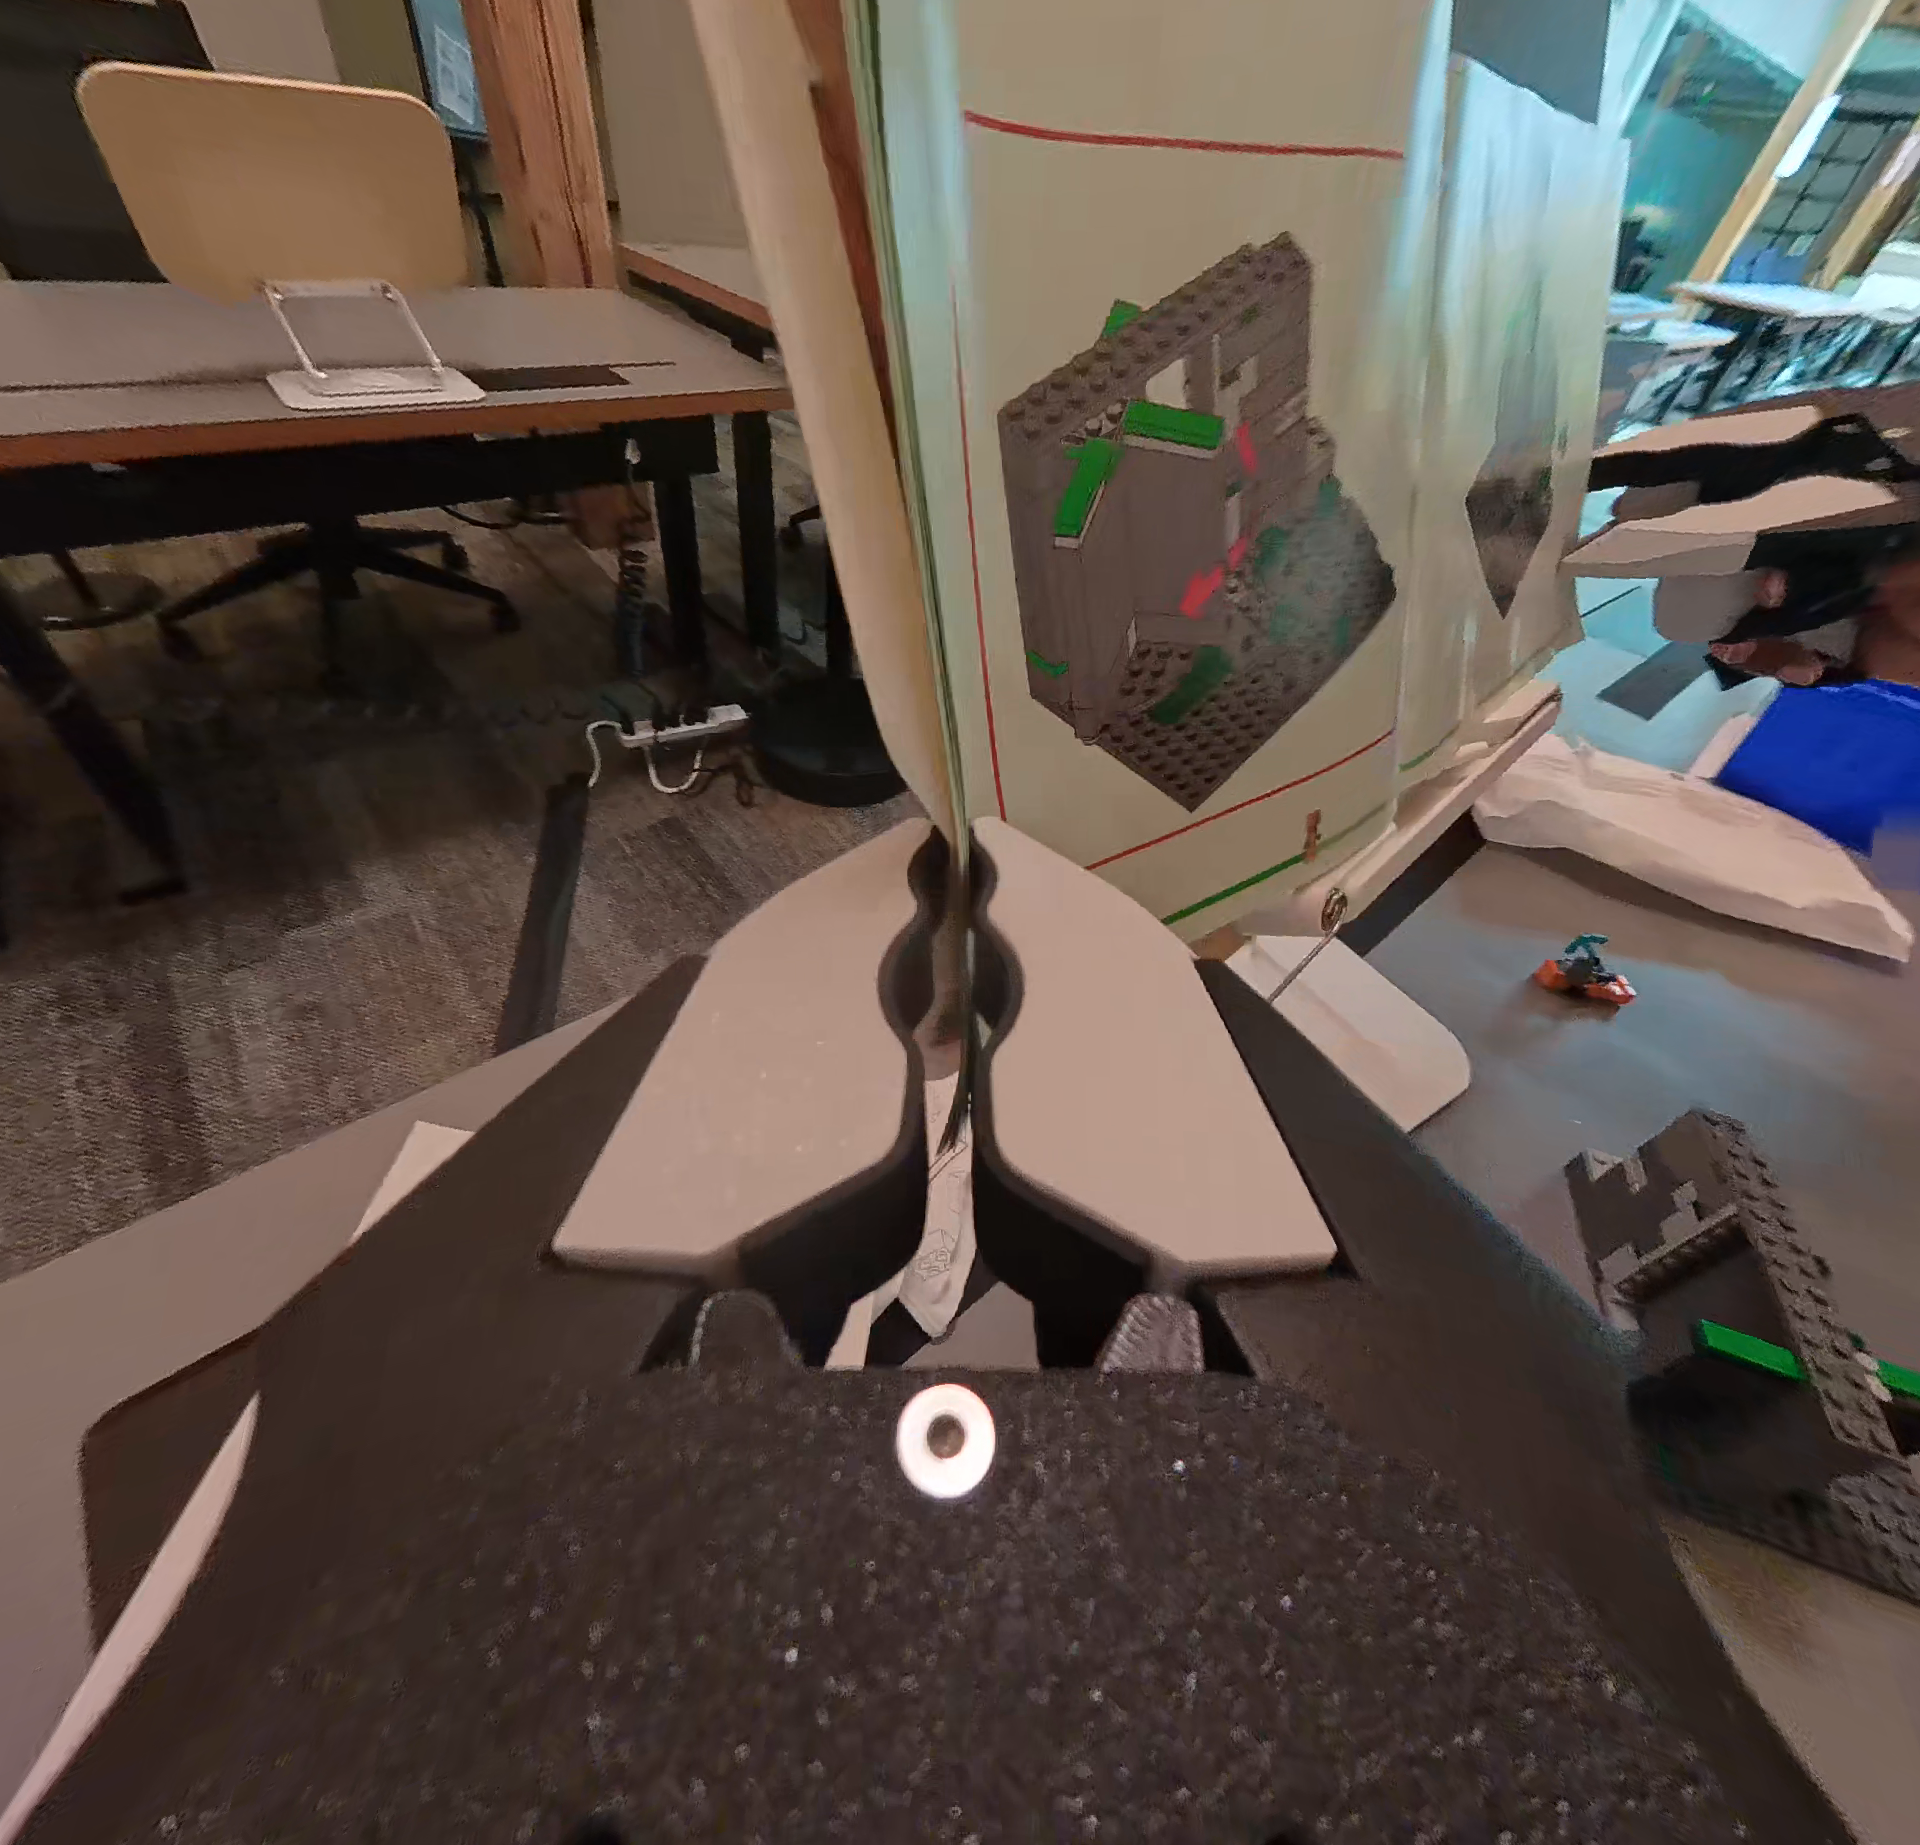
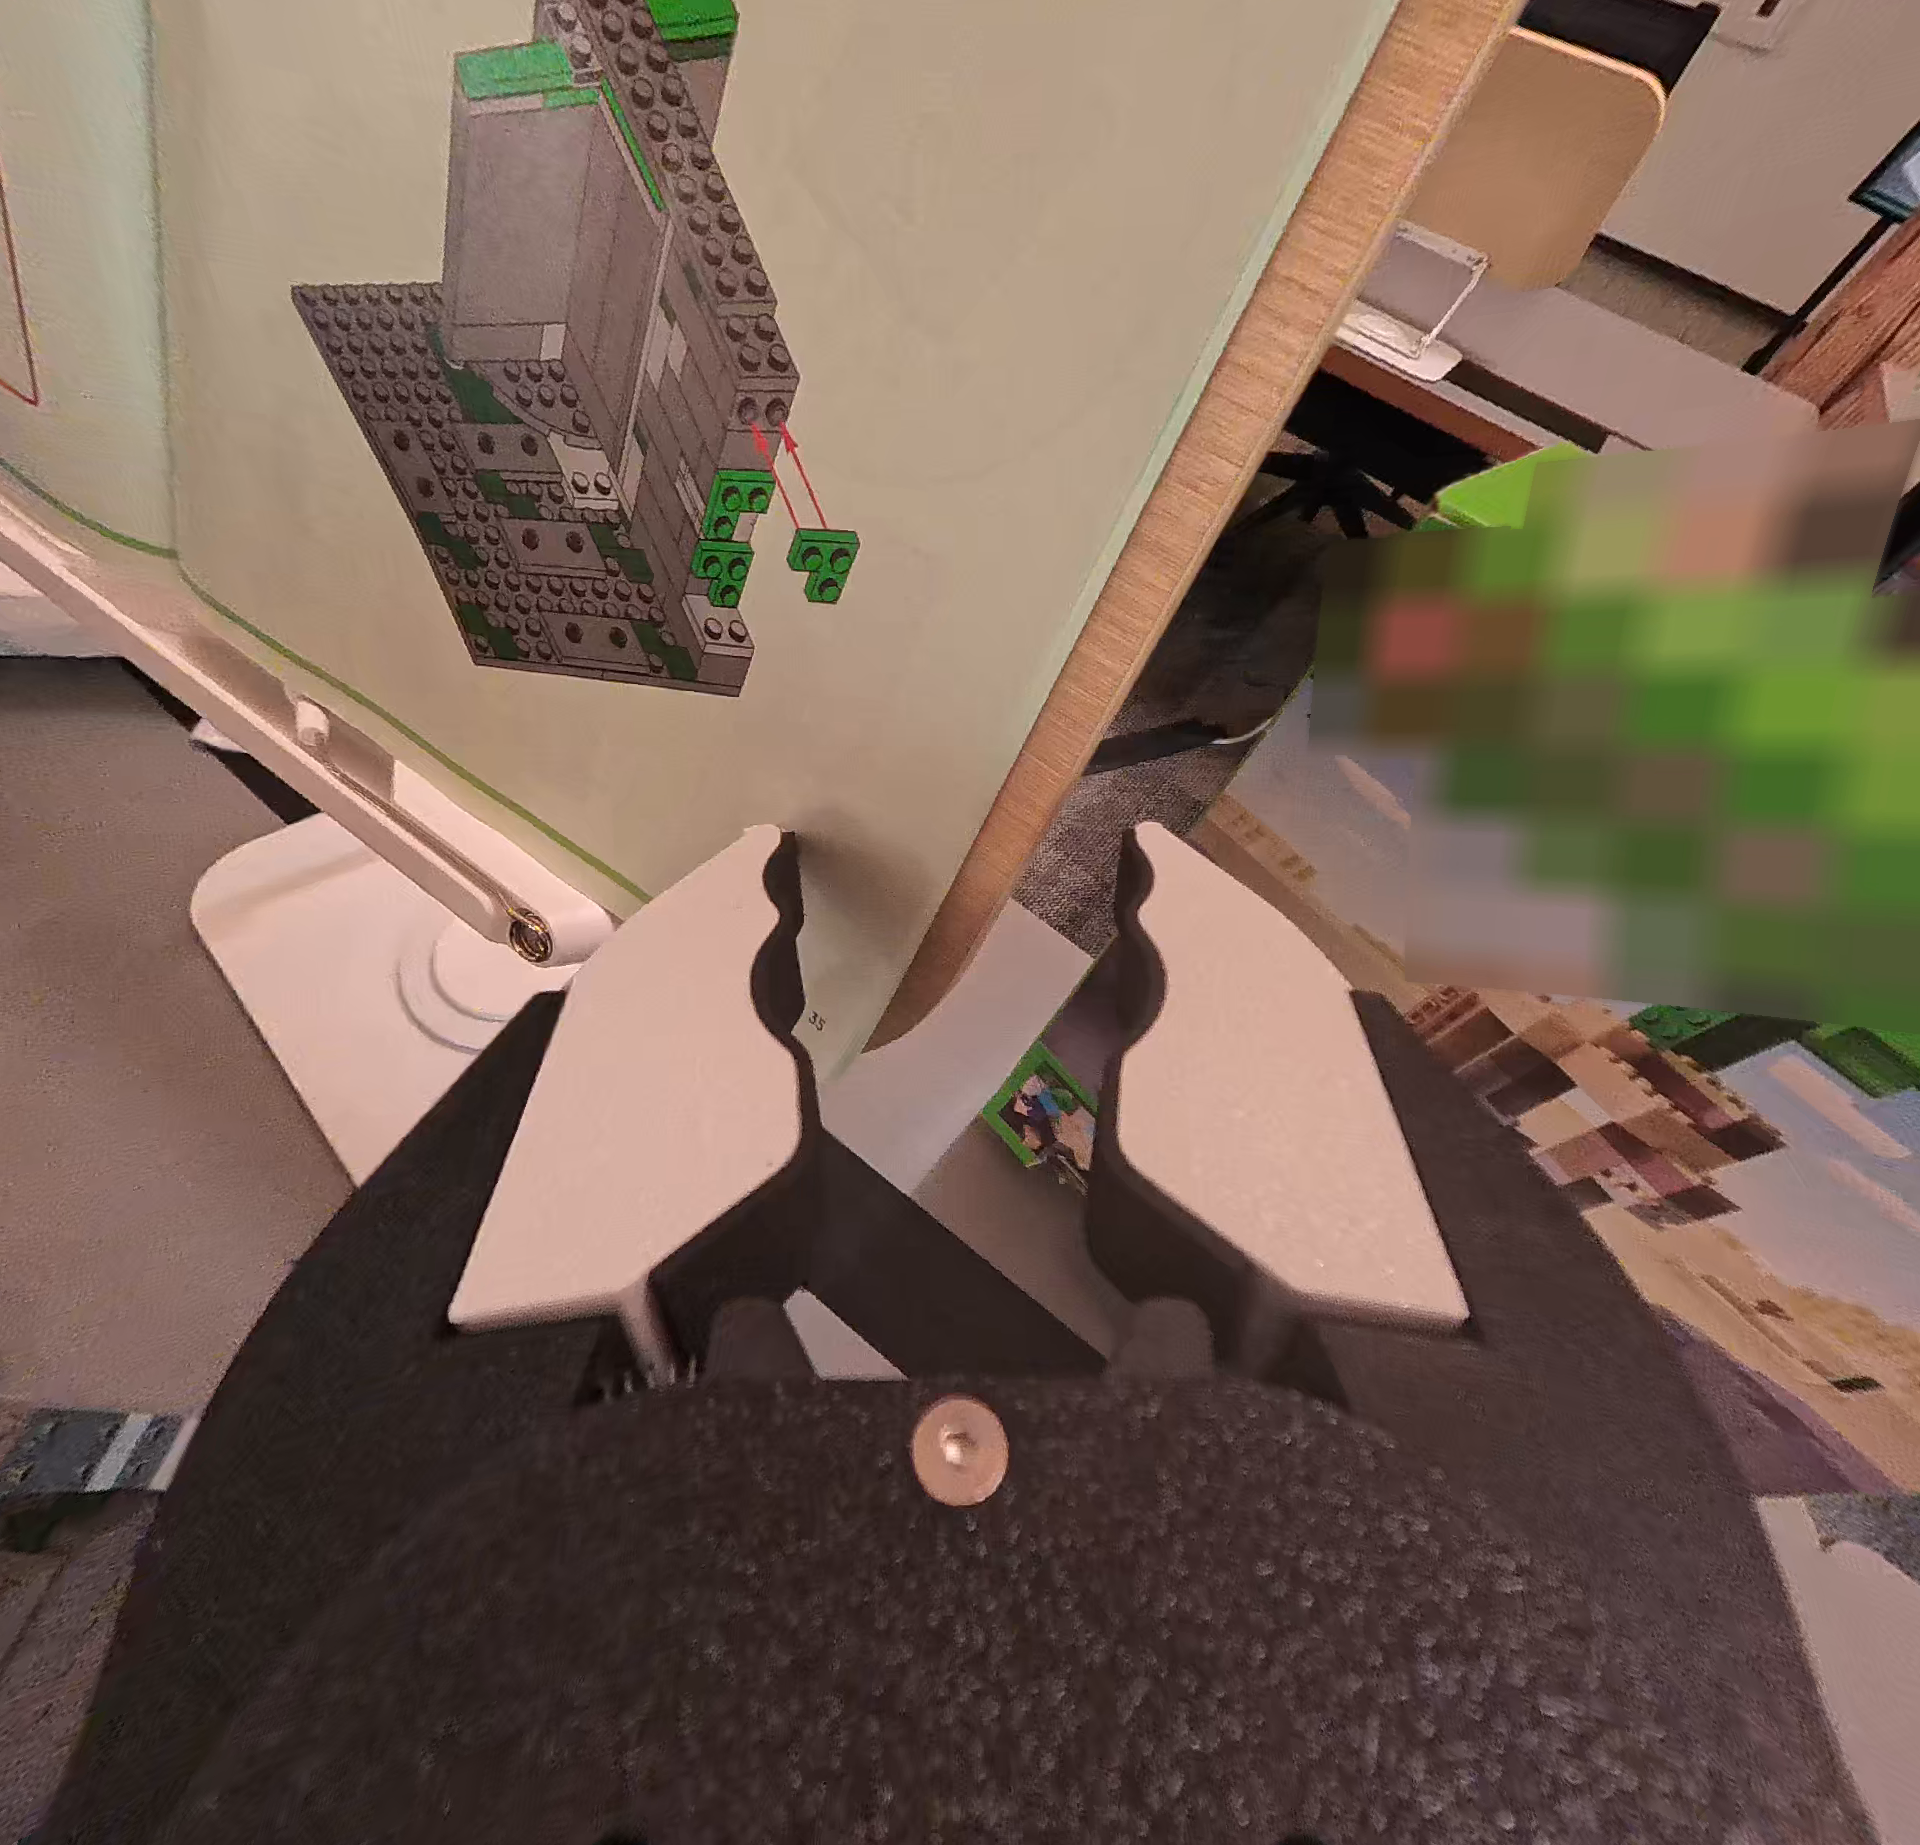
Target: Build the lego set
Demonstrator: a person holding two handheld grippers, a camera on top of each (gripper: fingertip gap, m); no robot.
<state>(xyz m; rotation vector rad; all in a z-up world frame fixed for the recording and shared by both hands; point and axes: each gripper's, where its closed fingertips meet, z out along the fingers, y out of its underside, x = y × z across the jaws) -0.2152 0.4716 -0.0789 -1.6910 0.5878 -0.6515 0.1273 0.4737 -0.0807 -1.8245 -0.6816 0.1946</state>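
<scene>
We find the left gripper (image 1: 954, 865) clamped on the edge of a sheaf of pages of the instruction booklet (image 1: 1184, 507), which stands on a white book stand (image 1: 1351, 1047) with a wooden backboard (image 2: 1226, 465). The right gripper (image 2: 961, 865) has its jaws apart, straddling the lower corner of the facing page and the backboard edge without gripping either. The partly built grey lego model (image 1: 1756, 1317) sits on the dark table (image 1: 1621, 1068) to the right of the stand, untouched, with a small orange piece (image 1: 1584, 976) lying apart. We judge the main risk to be tearing or creasing: the pinched pages are already bowed, and a hard pull would strain the spine. A sideways drag could also tip the stand towards the model. If the right gripper closes now, it may catch the board with the page.
</scene>
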